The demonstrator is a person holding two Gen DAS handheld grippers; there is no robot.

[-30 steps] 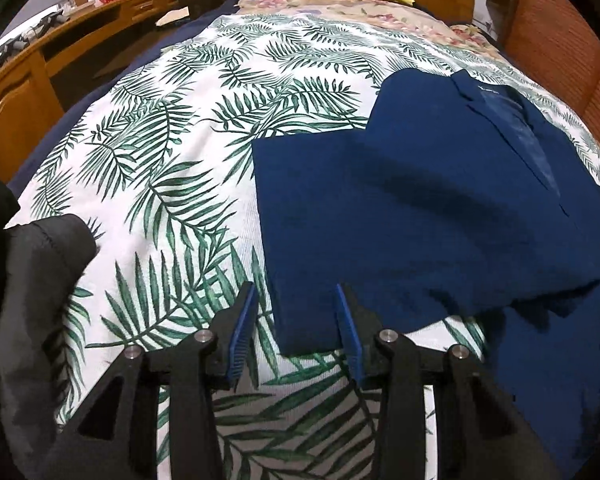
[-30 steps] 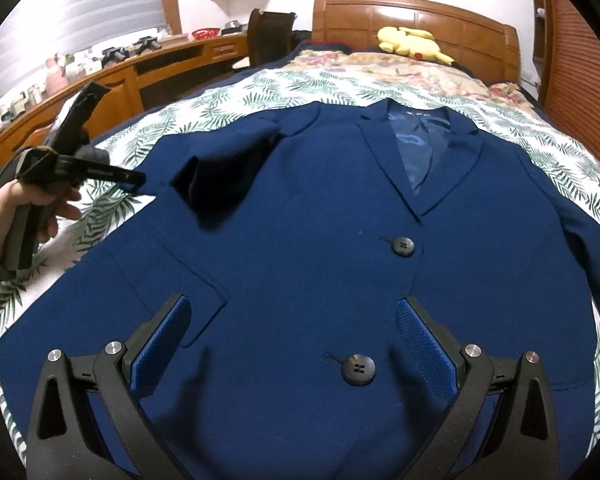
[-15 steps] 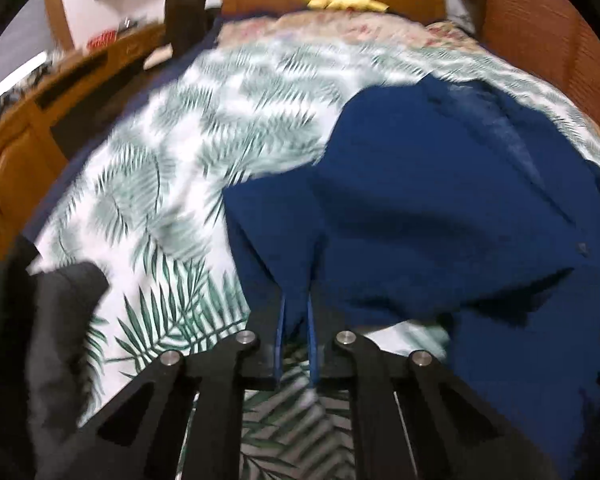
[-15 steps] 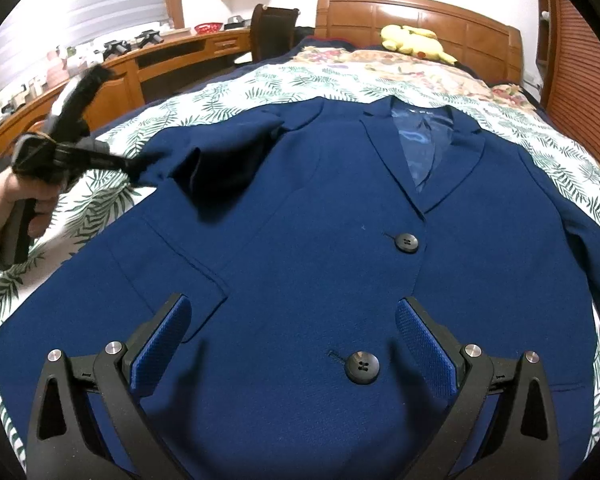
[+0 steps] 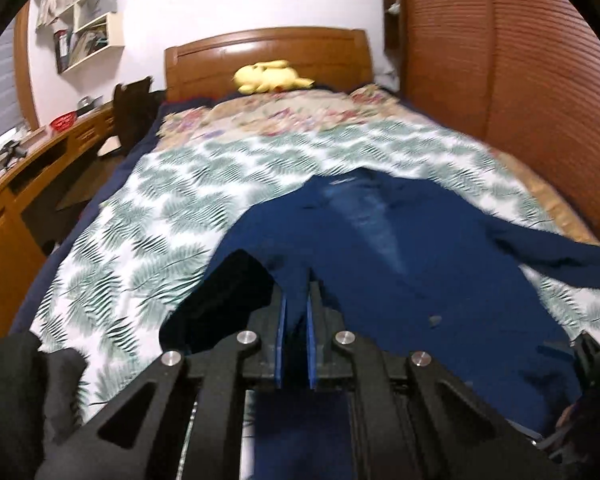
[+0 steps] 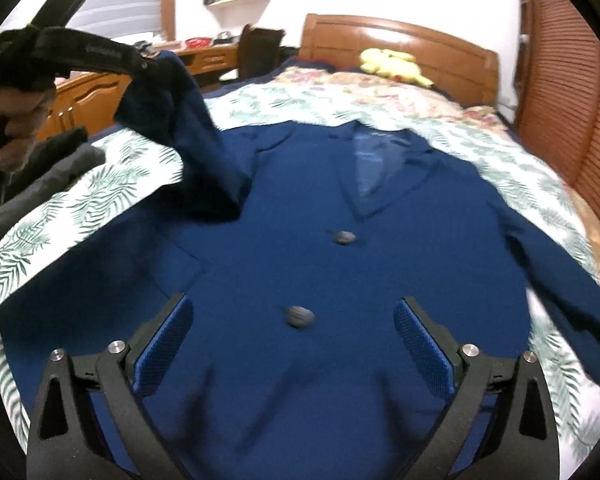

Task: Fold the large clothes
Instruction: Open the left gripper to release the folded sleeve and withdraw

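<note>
The blue jacket [image 6: 340,280] is lying face-up across the bed [image 6: 112,200], spanning both side edges. The left gripper [image 5: 296,312] is pinching its sleeve [image 6: 188,120] aloft, likely for folding inward; the right gripper [image 6: 292,344] is hovering wide-jawed, empty.

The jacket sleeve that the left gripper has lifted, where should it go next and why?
Probably carry it inward and lay it across the chest. The left gripper is shut on the sleeve, which hangs above the blue jacket lying buttoned and flat on the bed. The right gripper hovers open, holding nothing.
</note>
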